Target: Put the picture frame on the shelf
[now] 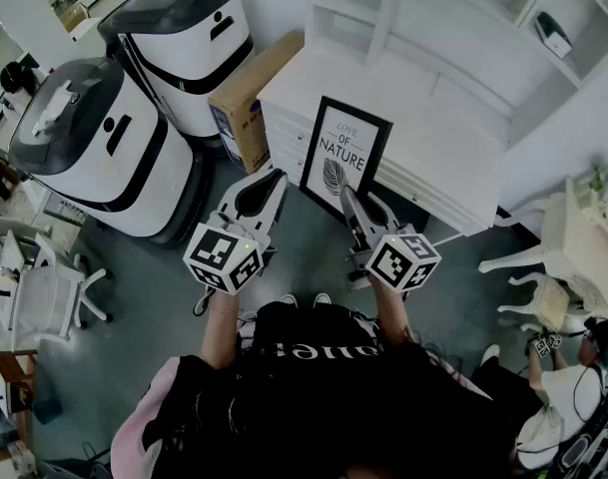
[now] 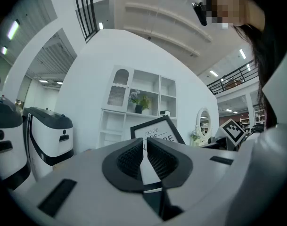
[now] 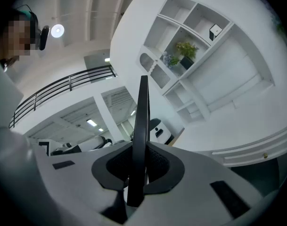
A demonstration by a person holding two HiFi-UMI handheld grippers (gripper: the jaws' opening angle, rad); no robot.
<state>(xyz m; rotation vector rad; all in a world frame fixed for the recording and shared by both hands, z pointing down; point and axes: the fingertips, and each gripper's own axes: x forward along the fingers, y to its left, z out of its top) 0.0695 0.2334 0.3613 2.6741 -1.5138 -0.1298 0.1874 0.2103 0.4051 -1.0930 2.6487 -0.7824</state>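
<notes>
The black picture frame (image 1: pixel 343 158) with a "LOVE OF NATURE" print stands upright in front of the low white cabinet (image 1: pixel 433 128). My right gripper (image 1: pixel 349 196) is shut on its lower right edge. In the right gripper view the frame (image 3: pixel 143 121) shows edge-on between the pads. My left gripper (image 1: pixel 274 180) hovers just left of the frame, apart from it, its jaws shut with nothing between them. The left gripper view shows the frame (image 2: pixel 158 132) beyond the fingertips. The white shelf unit (image 1: pixel 463 18) rises behind the cabinet, and in the right gripper view this shelf unit (image 3: pixel 200 55) holds small plants.
Two white-and-black machines (image 1: pixel 94 148) (image 1: pixel 189 38) stand at the left, with a cardboard box (image 1: pixel 252 98) leaning between them and the cabinet. An office chair (image 1: pixel 44 297) is at the far left. White ornate furniture (image 1: pixel 568 242) and another person (image 1: pixel 563 387) are at the right.
</notes>
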